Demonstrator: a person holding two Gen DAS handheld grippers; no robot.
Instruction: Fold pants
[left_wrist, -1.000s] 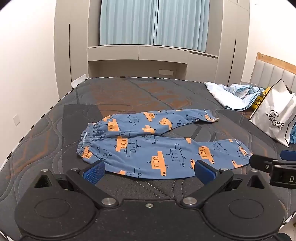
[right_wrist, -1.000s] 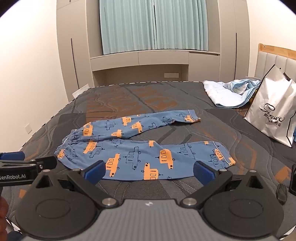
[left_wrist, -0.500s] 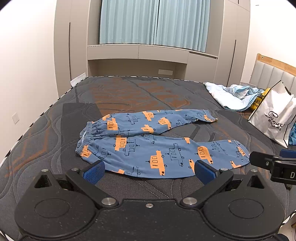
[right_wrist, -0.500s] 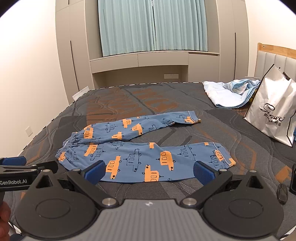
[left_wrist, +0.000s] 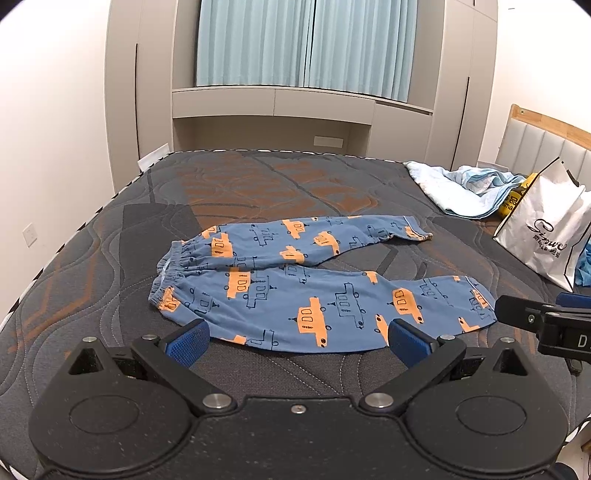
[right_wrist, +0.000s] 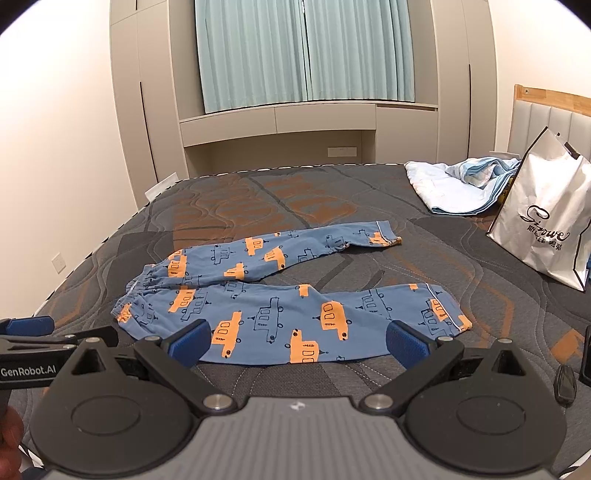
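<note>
Right wrist view: both tools gape wide; right tool hides pants' near hem.

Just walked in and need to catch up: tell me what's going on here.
A person holds a hand-held gripper in each hand over a bed, about to fold the blue pants printed with orange vehicles. The pants lie flat and unfolded, legs spread apart, waistband to the left. The left hand-held gripper and the right hand-held gripper are both open and hold nothing. A white bag and a light-blue blanket sit at the right.
</note>
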